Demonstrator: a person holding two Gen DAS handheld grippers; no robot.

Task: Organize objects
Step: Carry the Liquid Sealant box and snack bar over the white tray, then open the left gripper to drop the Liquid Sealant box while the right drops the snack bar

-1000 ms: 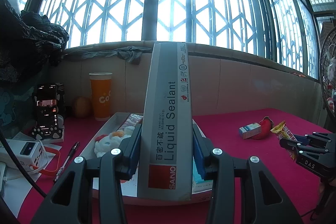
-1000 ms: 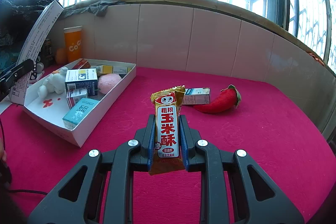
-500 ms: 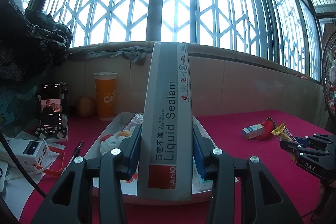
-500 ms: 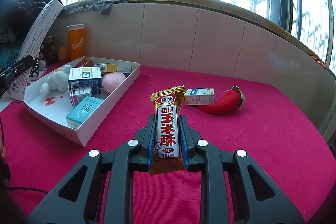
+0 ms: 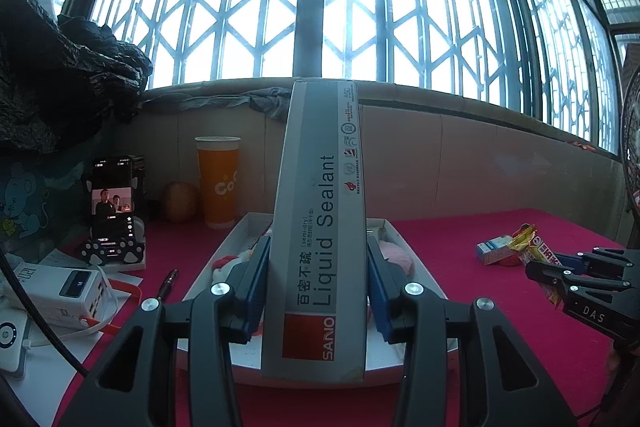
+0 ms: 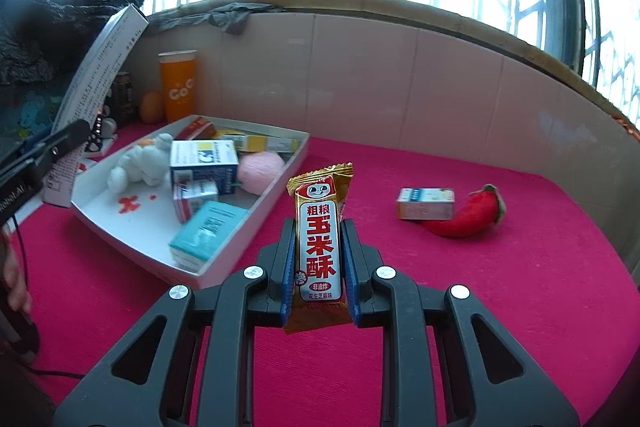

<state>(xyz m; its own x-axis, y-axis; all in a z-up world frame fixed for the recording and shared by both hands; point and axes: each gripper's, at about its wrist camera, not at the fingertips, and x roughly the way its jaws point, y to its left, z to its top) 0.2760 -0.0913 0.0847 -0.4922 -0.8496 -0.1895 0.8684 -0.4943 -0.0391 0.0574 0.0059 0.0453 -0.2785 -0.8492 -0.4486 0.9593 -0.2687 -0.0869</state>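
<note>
My left gripper [image 5: 316, 291] pinched a long sealant box [image 5: 320, 227], tilted upward above the white tray [image 6: 256, 211]. My right gripper [image 6: 318, 267] pinched a snack packet [image 6: 320, 243] upright over the red cloth [image 6: 520, 287], beside the tray.
</note>
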